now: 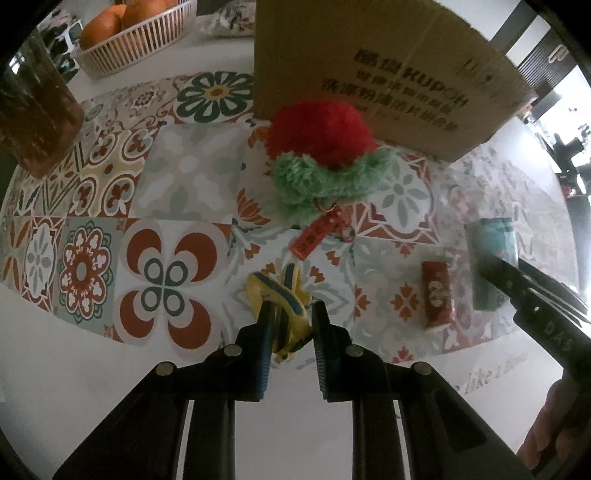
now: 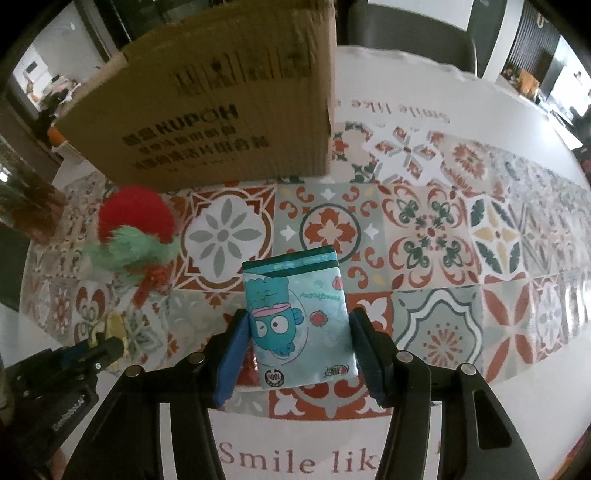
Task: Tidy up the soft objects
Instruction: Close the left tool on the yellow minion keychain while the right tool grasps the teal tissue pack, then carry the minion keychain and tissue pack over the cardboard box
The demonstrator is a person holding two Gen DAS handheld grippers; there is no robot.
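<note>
My left gripper (image 1: 290, 314) is around a small yellow and blue fabric item (image 1: 286, 306) on the patterned mat; its jaws stand apart with a gap on the right side. A red and green plush toy (image 1: 325, 158) with a red tag lies ahead, in front of a cardboard box (image 1: 376, 74). My right gripper (image 2: 299, 332) holds a teal cartoon tissue pack (image 2: 299, 317) between its pads, both touching its sides. The plush (image 2: 133, 229) and the box (image 2: 221, 103) also show in the right wrist view. The tissue pack (image 1: 487, 254) shows at the right of the left wrist view.
A small red packet (image 1: 437, 295) lies on the mat right of my left gripper. A white basket of oranges (image 1: 129, 33) stands at the far left. A brown glass container (image 1: 33, 107) stands at the left edge. A chair (image 2: 410, 33) is behind the table.
</note>
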